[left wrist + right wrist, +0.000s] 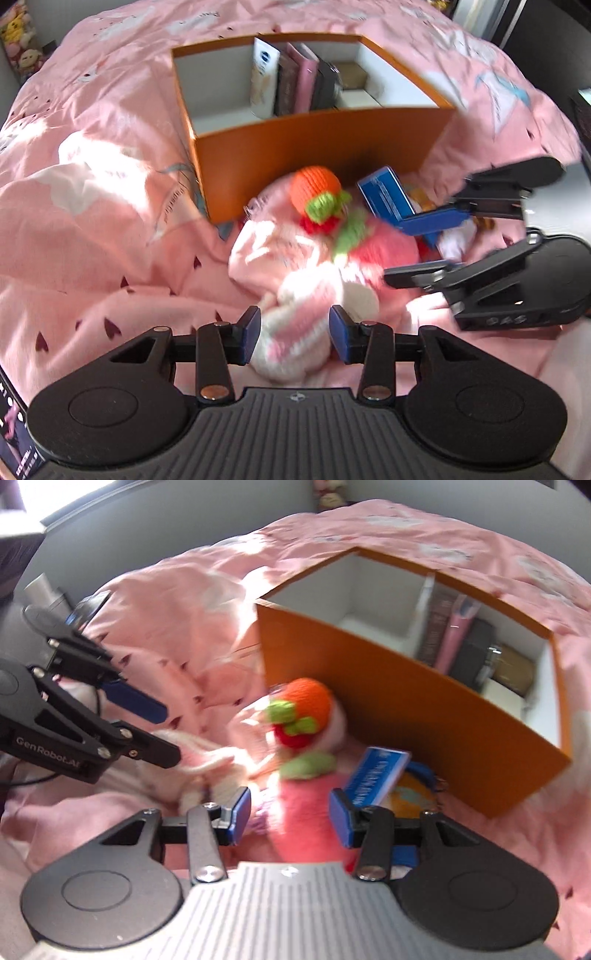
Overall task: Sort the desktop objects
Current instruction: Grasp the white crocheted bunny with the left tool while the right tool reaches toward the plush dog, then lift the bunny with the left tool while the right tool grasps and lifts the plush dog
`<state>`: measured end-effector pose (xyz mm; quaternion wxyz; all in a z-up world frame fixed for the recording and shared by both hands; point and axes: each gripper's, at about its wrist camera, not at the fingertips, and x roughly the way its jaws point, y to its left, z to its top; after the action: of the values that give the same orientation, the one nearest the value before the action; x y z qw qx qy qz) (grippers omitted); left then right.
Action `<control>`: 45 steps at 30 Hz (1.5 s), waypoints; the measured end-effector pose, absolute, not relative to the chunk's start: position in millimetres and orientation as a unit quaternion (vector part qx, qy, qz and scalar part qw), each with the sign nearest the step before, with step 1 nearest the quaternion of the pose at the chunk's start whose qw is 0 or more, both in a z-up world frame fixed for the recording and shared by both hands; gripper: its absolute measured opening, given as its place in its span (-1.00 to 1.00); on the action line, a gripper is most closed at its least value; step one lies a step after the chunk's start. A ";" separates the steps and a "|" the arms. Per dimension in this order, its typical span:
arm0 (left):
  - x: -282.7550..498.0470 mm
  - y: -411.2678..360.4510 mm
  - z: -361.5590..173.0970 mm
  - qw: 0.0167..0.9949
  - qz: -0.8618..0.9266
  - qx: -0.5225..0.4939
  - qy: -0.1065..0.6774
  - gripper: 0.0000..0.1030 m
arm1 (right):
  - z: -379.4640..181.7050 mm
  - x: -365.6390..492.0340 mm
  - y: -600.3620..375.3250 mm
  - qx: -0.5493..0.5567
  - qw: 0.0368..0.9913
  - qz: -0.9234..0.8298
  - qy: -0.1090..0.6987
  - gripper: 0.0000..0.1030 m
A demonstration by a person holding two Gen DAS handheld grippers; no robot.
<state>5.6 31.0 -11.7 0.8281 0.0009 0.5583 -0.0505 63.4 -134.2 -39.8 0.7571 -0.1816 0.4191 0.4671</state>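
Blurred by motion, both views. Nearest in the left wrist view, left claw [294,334] spread, a pink-and-white knitted toy [295,347] between the pads, contact not clear. In the right wrist view, right claw [290,816] likewise spread around a pink plush toy [310,819], no firm pinch visible. Beyond, an orange knitted ball [314,186] and a blue box [386,197], partly hidden, against an orange bin [317,155] on a pink bedspread [103,221]. Left compartment empty; books [295,83] crammed upright in the right one.

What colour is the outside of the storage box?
Orange, white inside; the storage box shows best in the left wrist view.
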 end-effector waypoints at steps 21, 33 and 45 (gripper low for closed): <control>2.4 38.1 9.0 0.859 -0.052 -0.043 0.508 -0.08 | -56.1 79.9 -115.0 -0.116 0.763 0.444 0.455 -0.61; 15.2 32.0 -43.6 0.814 -0.035 -0.059 0.577 -0.23 | -59.8 98.5 -126.5 -0.071 0.775 0.407 0.479 -0.65; 20.5 47.9 -40.4 0.844 0.015 -0.078 0.531 -0.45 | -69.0 100.4 -114.7 -0.044 0.753 0.414 0.510 -0.65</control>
<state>20.5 47.9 -40.4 0.8438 -0.0777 0.5309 0.0150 100.4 -114.7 -69.0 0.7527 -0.0438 0.5103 0.4136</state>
